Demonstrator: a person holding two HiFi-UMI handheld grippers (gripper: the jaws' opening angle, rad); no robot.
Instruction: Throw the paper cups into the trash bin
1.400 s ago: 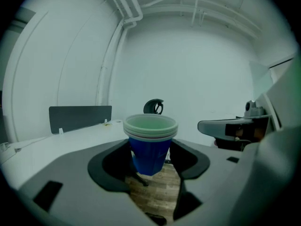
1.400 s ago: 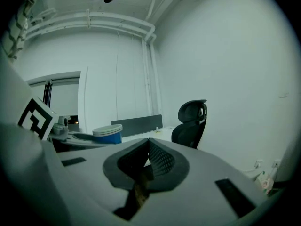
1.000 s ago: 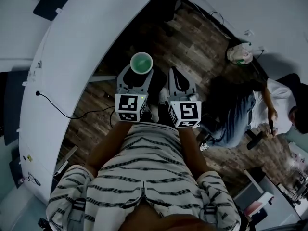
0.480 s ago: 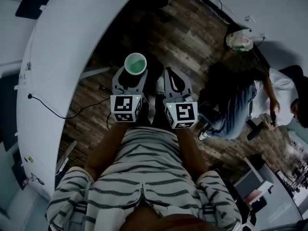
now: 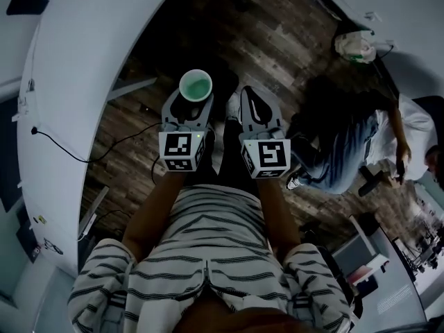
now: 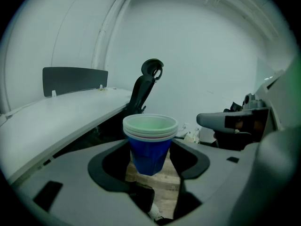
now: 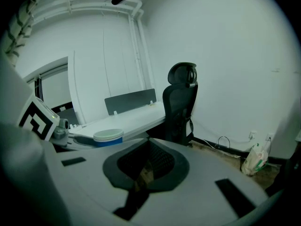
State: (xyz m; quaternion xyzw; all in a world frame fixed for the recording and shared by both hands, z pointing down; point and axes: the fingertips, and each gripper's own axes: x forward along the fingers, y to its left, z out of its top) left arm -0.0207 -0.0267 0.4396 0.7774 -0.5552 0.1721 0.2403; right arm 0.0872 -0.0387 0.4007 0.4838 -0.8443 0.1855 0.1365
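left gripper (image 5: 193,101) is clamped on a stack of paper cups (image 5: 195,87), its jaws pressing the blue outer cup from both sides. in the left gripper view the stack (image 6: 150,142) stands upright between the jaws of the left gripper (image 6: 150,150), with wood floor (image 6: 162,192) below it. the inside of the top cup is pale green. more than one rim shows, nested closely, but the exact count cannot be told. right gripper (image 5: 254,108) sits at 3 o'clock of the left one, just beside it. in its own view the jaws of the right gripper (image 7: 146,167) are together with nothing between them.

the only print to be seen is the black-and-white square pattern on the two marker cubes, one on each gripper: left cube (image 5: 183,151) and right cube (image 5: 267,157).

in the head view one curved white desk (image 5: 76,82) fills the 9 to 11 o'clock side, with one dark cable (image 5: 66,148) on it. one white plastic bag (image 5: 355,45) lies on the floor at 2 o'clock. one seated person (image 5: 361,151) is at 3 o'clock. one black office chair (image 7: 181,102) stands by the desk in the right gripper view.

against half a second ago, the cups stay clamped and sit slightly higher in the head view, while the bag and the seated person have slid toward 2 o'clock.
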